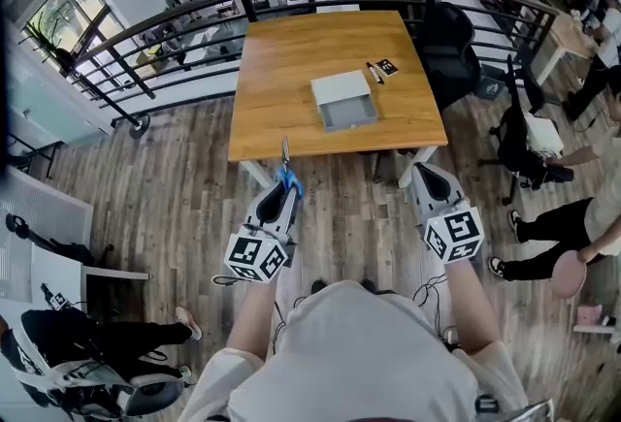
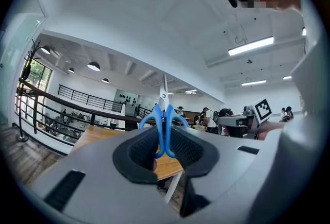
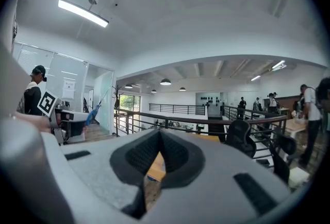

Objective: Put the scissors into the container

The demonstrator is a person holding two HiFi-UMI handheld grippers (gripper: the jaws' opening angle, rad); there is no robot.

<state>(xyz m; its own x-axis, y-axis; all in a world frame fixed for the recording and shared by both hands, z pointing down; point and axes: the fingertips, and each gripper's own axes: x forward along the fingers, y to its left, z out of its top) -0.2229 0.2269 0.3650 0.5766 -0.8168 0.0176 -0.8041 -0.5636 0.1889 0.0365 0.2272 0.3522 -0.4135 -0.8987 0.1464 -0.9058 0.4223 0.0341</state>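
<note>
My left gripper is shut on blue-handled scissors, well short of the wooden table's near edge. In the left gripper view the pads clamp the blue handles and the steel blades stand straight up beyond the tips. The container, a grey open box, sits on the table right of centre, far ahead of both grippers. My right gripper hangs level with the left one, shut with nothing in it; its pads meet at the tip. The scissors also show at the far left of the right gripper view.
A black card and a pen lie on the table behind the container. A black office chair stands at the table's right side. A curved railing runs behind the table. People sit at the right and lower left.
</note>
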